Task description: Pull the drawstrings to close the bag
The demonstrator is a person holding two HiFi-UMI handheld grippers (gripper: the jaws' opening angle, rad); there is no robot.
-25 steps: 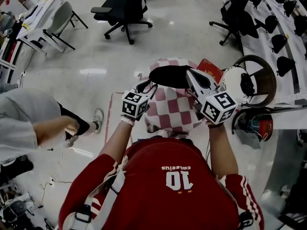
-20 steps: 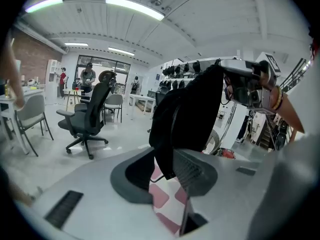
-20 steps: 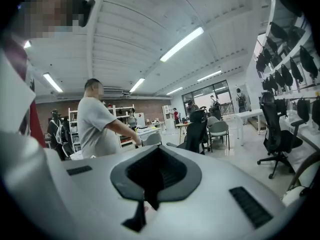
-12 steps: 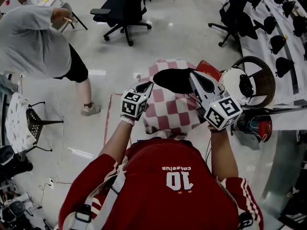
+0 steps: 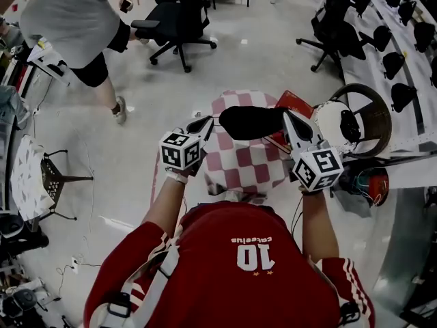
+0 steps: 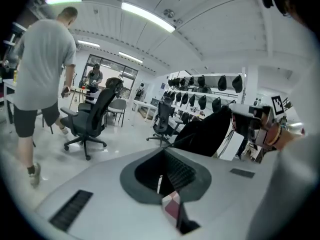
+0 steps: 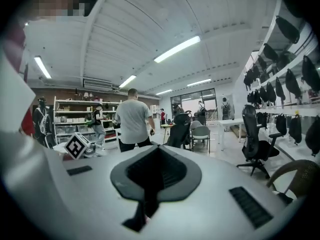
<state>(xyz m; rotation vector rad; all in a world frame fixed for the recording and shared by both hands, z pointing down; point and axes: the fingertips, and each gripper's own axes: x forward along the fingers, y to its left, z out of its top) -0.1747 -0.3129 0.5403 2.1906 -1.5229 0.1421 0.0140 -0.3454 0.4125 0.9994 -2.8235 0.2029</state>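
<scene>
Room: big workshop with a shiny grey floor (image 5: pixel 273 53), black office chairs (image 5: pixel 181 19) and a person in a grey shirt (image 5: pixel 72 19) at the far left.
Counter: long and white (image 5: pixel 410 169), along the right side, with a round brown basket (image 5: pixel 372 115) by it.
Bag (image 5: pixel 242 162): pink and white checks with a black top (image 5: pixel 251 121). It is up in front of the red-shirted person's chest, between the two tools. I cannot tell what it sits on.
Left tool (image 5: pixel 199 130): at the bag's left side. Its jaws have just been closing and are now clenched on a dark left cord (image 6: pixel 182 218), with a bit of pink cloth (image 6: pixel 171 207) pinched in too.
Right tool (image 5: pixel 290 121): at the bag's right side, clenched on a dark right cord (image 7: pixel 147 201) that hangs below the jaws.
Behind the bag: a red flat thing (image 5: pixel 295 103) peeks out at the right.
</scene>
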